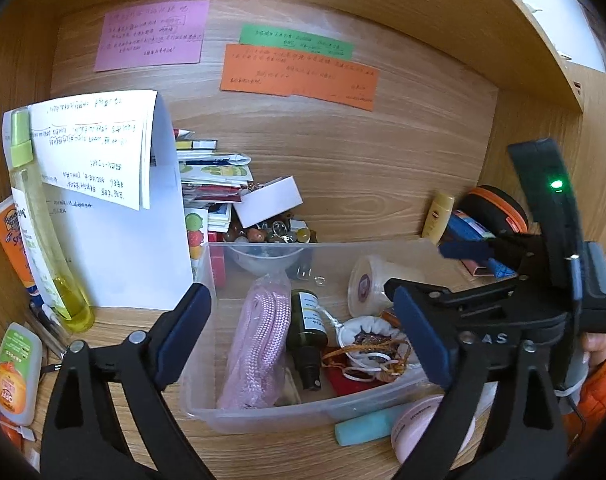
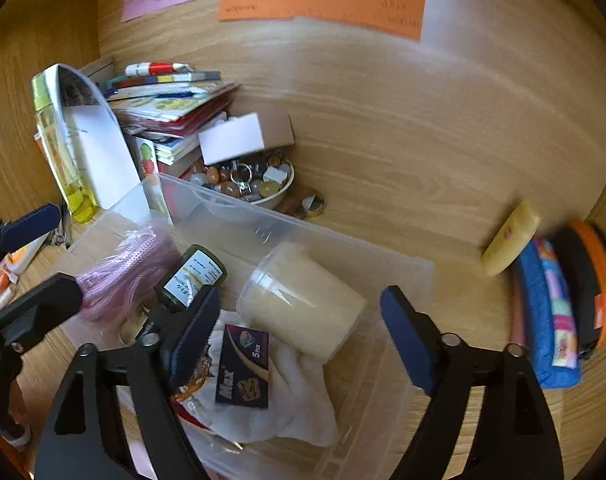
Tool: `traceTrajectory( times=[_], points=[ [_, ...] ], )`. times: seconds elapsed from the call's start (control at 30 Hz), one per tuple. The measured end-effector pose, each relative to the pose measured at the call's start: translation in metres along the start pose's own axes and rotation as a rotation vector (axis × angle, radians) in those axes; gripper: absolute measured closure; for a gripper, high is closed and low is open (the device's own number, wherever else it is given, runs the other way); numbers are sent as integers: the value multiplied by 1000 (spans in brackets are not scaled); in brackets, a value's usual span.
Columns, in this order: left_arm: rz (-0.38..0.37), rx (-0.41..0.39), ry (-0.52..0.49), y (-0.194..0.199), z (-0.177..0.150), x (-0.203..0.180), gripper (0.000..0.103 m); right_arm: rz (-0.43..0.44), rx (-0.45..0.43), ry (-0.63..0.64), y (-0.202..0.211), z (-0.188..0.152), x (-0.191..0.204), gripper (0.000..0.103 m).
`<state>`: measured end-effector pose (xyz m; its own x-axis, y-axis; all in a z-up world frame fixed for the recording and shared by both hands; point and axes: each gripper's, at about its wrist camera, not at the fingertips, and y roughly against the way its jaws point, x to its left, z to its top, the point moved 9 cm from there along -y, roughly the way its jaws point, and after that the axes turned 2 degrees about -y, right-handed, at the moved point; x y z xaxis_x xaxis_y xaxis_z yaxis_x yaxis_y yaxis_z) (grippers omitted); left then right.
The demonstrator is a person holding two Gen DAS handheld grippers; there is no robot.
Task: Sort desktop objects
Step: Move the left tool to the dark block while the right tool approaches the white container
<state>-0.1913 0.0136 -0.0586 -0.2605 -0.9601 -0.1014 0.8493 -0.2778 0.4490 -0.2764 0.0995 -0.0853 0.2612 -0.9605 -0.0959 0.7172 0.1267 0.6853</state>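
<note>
A clear plastic bin on the wooden desk holds a pink rope bag, a dark green bottle, a white pouch, a clear round tub and a small dark box. My left gripper stands open over the bin's near side, touching nothing. My right gripper hangs open above the tub and the dark box, its pads clear of both.
A tall yellow bottle, white papers, stacked books and a bowl of beads crowd the back left. A yellow tube and pencil cases lie right. A teal eraser and pink compact sit in front.
</note>
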Motion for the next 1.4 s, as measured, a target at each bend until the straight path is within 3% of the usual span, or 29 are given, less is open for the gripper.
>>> traceTrajectory(
  times=[0.17,0.5,0.8,0.93,1.13,1.4],
  points=[
    [3,17,-8,-4,-3,-4,5,-58,-51,38,25,-5,2,14],
    [-17,4,-47,6,-3,-16,3,-115,-82,-34,67,-46,-19,11],
    [25,-32,-80,33,-6,-25,1,-79,-115,-140,90,-81,-32,4],
    [18,-7,-85,38,-17,-31,1,-27,-102,-175,88,-99,-29,0],
    [23,38,-99,46,-38,-41,1,-15,-86,-184,85,-118,-24,0],
    [1,139,-39,57,-78,-44,1,-15,-65,-223,80,-138,-36,0]
  ],
)
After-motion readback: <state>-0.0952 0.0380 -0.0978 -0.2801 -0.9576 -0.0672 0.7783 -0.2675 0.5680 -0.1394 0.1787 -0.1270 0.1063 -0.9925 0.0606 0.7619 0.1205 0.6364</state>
